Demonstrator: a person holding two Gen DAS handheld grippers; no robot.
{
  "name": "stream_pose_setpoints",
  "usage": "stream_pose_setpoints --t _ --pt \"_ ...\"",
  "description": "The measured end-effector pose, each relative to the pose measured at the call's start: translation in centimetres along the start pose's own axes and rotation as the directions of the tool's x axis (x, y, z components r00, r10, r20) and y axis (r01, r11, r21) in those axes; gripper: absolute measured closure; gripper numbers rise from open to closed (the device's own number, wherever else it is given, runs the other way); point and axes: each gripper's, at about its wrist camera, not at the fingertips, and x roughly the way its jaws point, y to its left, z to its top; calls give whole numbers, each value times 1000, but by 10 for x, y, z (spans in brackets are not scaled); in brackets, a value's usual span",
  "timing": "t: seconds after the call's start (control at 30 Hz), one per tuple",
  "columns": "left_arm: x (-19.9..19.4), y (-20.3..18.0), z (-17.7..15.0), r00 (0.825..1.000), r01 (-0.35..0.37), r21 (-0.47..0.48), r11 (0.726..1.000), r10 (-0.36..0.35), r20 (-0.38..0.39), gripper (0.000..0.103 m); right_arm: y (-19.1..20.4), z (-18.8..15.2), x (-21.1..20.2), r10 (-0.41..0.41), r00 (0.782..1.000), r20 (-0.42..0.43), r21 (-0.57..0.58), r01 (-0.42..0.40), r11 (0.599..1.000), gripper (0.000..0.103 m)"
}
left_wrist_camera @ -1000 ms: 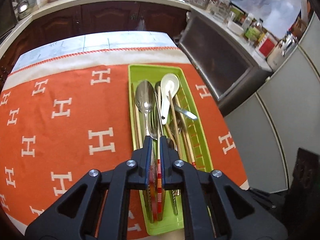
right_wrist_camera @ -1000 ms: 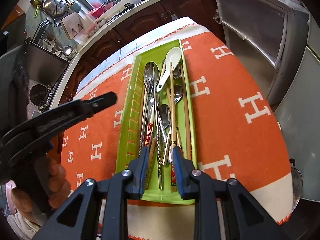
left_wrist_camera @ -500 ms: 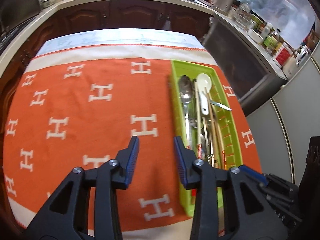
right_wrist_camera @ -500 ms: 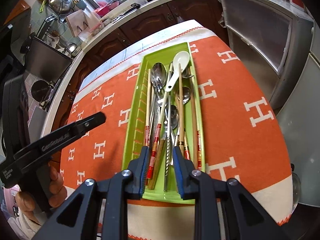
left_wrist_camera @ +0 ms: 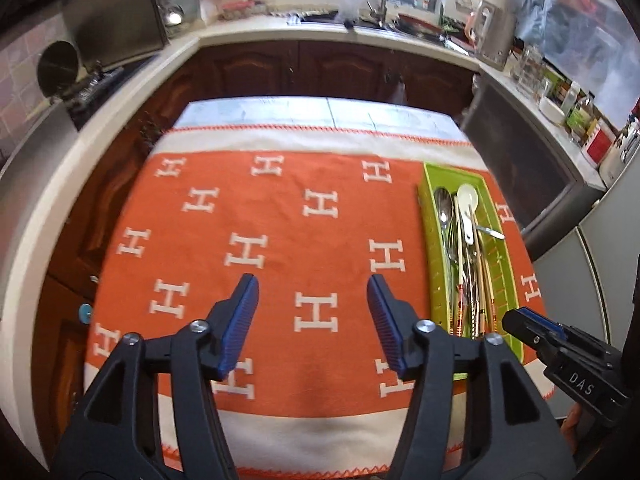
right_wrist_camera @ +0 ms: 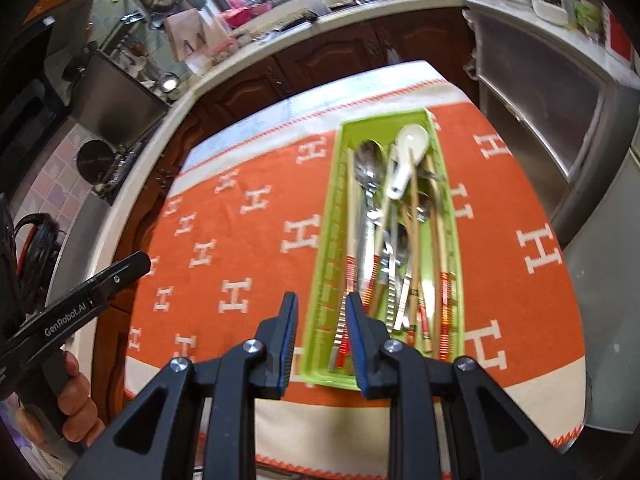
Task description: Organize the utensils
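Here both the left claw and right claw gape empty beside the tray.

Worktop is carrying an orange cloth with white H marks (cream borders, orange zigzag stitching), covering most of it; a pale bare strip is showing at the far edge. Green tray is sitting directly on the cloth toward its right side, long axis running near-to-far, with spoons and chopsticks lying lengthwise inside, some overlapping.
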Motion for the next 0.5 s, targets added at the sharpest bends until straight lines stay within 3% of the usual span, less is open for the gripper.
stream_pose_setpoints --t 0.13,0.23,0.5 --pt "-29 1 0 998 -5 13 1000 5 56 35 24 3 -21 16 999 41 -34 -15 999 78" --pt "-46 -3 -4 997 1 40 999 -4 83 28 42 0 -39 25 996 80 -59 -20 998 68" --pt "-56 -7 -20 997 -19 47 999 16 76 25 70 -16 -59 -14 988 156 -117 33 993 65"
